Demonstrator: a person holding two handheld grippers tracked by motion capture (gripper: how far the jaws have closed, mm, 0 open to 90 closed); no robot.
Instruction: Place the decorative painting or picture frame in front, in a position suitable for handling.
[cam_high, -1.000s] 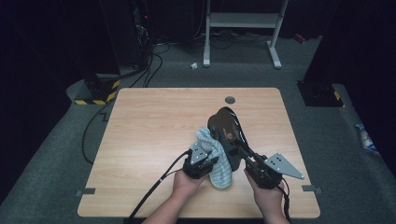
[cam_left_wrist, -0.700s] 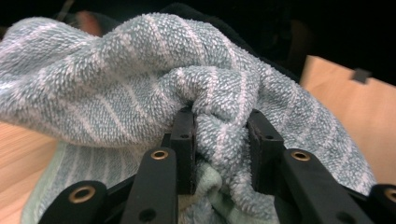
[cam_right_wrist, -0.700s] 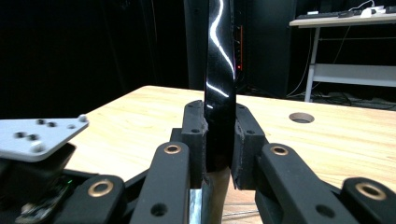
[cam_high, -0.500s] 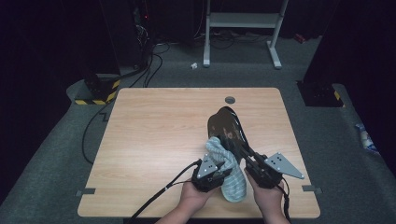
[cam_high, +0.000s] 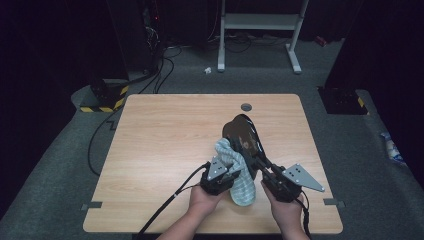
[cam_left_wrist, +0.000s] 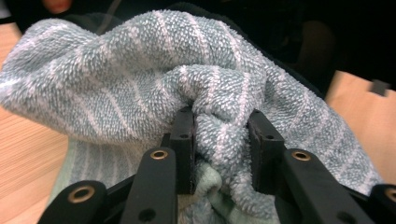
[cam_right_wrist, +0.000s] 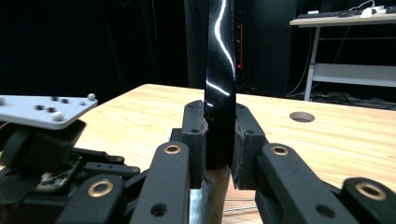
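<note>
**Towel drawn toward near edge, shoe held fast**

Since the earlier frames, the left gripper (cam_high: 231, 169) has come back toward the person, and the striped towel (cam_high: 239, 176) now trails down nearer the table's front edge than it did a second ago. Right gripper (cam_high: 260, 165) position is little changed.

Left gripper: jaws pinched on a fold of the towel — in the left gripper view the blue-grey terry cloth (cam_left_wrist: 154, 84) bunches between the two black jaws and spills over them.

Right gripper: jaws pressed together on a thin, glossy black edge of the shoe (cam_right_wrist: 219, 70), which rises upright between them in the right gripper view.

Dark shoe (cam_high: 244, 134) lies right of centre on the wooden table (cam_high: 165, 140), toe pointing away from the person; the towel touches its near end. Both hands (cam_high: 205, 200) sit at the near edge — cables trail off toward the person.
</note>
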